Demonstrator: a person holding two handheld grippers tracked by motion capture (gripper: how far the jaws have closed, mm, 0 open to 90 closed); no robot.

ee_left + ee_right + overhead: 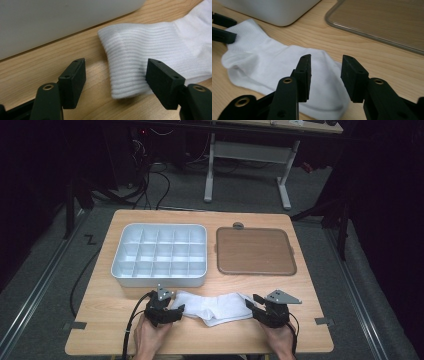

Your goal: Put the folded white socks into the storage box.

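Two hand-held grippers stand at the lower middle of the high view, the left hand-held gripper [172,309] and the right hand-held gripper [253,304], both with jaws apart and clamping nothing. Between them the white sock [216,308] lies flat on the table [300,285], below the grey divided tray [159,255].

On the table [300,320] we count one white sock [217,307], one grey compartment tray [159,256] of fifteen cells, one brown lid [255,251], and two hand-held claws: the left claw [175,309] and the right claw [252,302].
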